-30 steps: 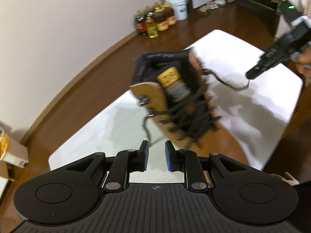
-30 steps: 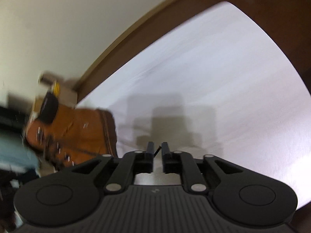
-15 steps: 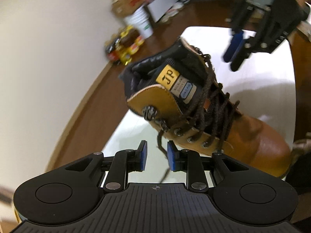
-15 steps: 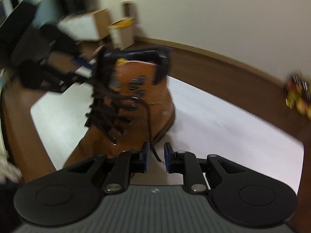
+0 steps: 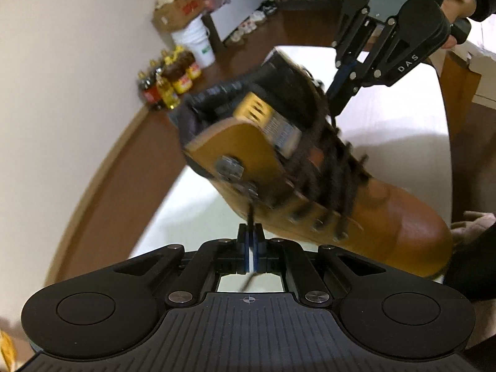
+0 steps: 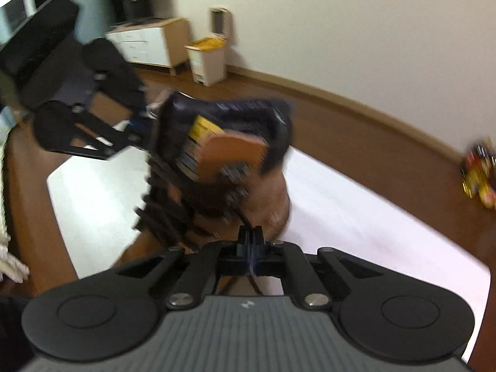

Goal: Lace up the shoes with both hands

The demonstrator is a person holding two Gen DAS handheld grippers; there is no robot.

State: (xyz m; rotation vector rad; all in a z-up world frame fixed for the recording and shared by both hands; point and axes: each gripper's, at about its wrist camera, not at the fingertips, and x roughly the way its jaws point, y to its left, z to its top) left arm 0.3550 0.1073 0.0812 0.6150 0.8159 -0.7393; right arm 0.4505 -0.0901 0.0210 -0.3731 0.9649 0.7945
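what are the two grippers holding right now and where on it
Each is shut on a free end of the boot's dark lace: the left gripper on one end, the right gripper on the other.

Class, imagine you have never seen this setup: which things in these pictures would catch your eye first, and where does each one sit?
The tan lace-up boot fills the middle of both views, standing on the white table with dark laces criss-crossing its front. Nearest the camera, the left gripper is shut on a lace end at the boot's near side, and the right gripper pinches the other lace end on the opposite side. Yellow-capped bottles cluster on the floor by the wall.
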